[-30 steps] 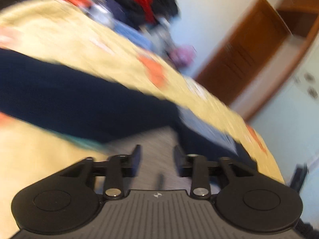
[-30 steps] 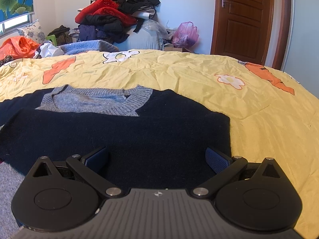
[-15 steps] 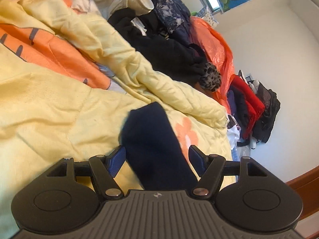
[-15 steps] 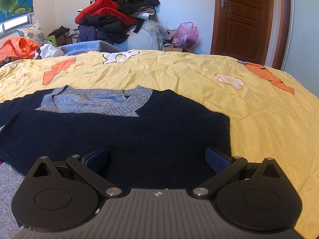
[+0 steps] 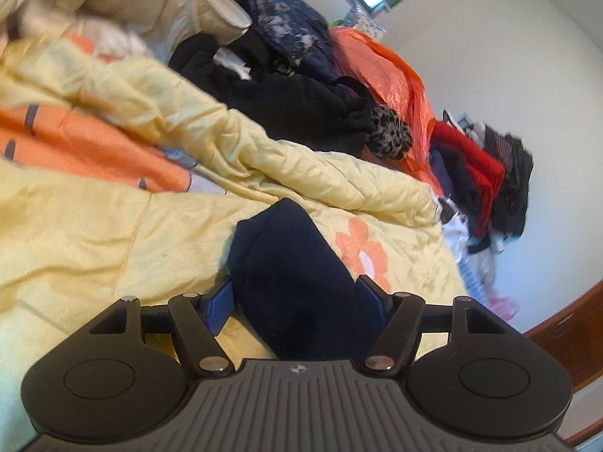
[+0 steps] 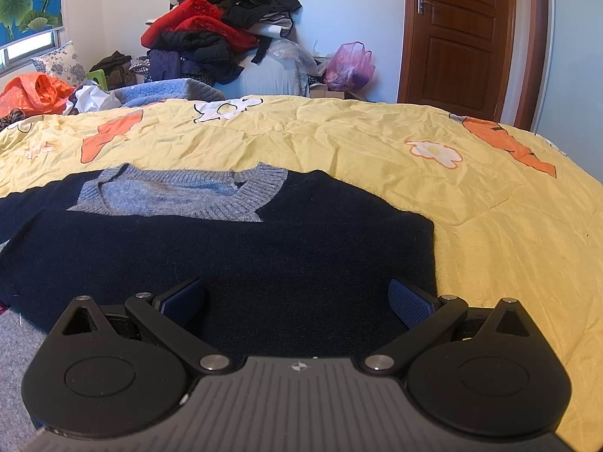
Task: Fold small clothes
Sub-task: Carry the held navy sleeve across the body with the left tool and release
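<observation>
A small dark navy sweater (image 6: pixel 233 260) with a grey-blue ribbed collar (image 6: pixel 181 197) lies flat on the yellow quilt (image 6: pixel 358 143). My right gripper (image 6: pixel 296 297) is open just above the sweater's near part, its right edge folded in. In the left wrist view, the sweater's navy sleeve (image 5: pixel 286 271) lies stretched out on the quilt (image 5: pixel 94 241). My left gripper (image 5: pixel 296 299) is open with the sleeve between its fingers, the cuff end pointing away.
A bunched ridge of quilt (image 5: pixel 233 143) lies beyond the sleeve. Piles of dark and red clothes (image 6: pixel 218 34), an orange plastic bag (image 6: pixel 34 92) and a pink bag (image 6: pixel 348 66) sit past the bed. A brown door (image 6: pixel 458 34) stands at the right. A grey garment (image 6: pixel 19 342) lies at the near left.
My left gripper has opened, swung away from the sweater body and now straddles the sleeve. In the last half second it moved a little closer. My right gripper has stayed still.
</observation>
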Motion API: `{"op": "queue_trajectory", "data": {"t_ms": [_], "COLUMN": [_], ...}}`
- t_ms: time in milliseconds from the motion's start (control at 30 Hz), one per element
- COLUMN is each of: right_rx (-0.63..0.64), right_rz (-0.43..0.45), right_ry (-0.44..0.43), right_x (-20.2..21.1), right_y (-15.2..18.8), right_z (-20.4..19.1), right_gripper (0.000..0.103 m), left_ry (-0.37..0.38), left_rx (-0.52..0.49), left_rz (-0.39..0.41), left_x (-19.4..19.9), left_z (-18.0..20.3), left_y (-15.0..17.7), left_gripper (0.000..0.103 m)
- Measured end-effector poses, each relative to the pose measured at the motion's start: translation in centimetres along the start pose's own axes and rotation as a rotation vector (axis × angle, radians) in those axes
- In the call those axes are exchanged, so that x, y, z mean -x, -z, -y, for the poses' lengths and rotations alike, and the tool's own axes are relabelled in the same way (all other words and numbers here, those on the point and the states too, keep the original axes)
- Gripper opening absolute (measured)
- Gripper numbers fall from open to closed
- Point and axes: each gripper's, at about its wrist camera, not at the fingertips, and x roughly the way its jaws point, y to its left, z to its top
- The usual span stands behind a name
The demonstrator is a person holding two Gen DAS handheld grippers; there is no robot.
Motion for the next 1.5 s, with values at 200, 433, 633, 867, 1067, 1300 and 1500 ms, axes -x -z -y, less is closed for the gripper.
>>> {"op": "queue_trajectory", "data": {"t_ms": [200, 433, 633, 867, 1067, 1300, 1500], "right_rx": [0.0, -0.01, -0.014, -0.028, -0.035, -0.037, -0.036], "right_rz": [0.0, 0.005, 0.007, 0.013, 0.015, 0.016, 0.016], "right_ry": [0.0, -0.004, -0.007, -0.018, -0.022, -0.024, -0.023], "right_x": [0.0, 0.1, 0.1, 0.2, 0.3, 0.3, 0.3], "right_y": [0.0, 0.0, 0.0, 0.0, 0.1, 0.1, 0.1], "right_z": [0.0, 0.1, 0.1, 0.3, 0.4, 0.5, 0.5], "right_gripper": [0.103, 0.103, 0.103, 0.103, 0.103, 0.103, 0.103], "left_ry": [-0.137, -0.173, 0.069, 0.351, 0.463, 0.436, 0.526], "left_rx": [-0.116, -0.205, -0.135, -0.438, -0.62, -0.729, -0.868], "left_rz": [0.006, 0.035, 0.07, -0.063, -0.318, -0.402, -0.387], "left_x": [-1.0, -0.3, 2.3, 3.9, 4.0, 3.6, 6.9], "left_z": [1.1, 3.9, 9.4, 22.1, 25.9, 25.1, 25.0], "left_y": [0.5, 0.9, 3.1, 15.3, 27.8, 32.6, 32.0], "left_gripper": [0.006, 0.003, 0.003, 0.003, 0.004, 0.004, 0.069]}}
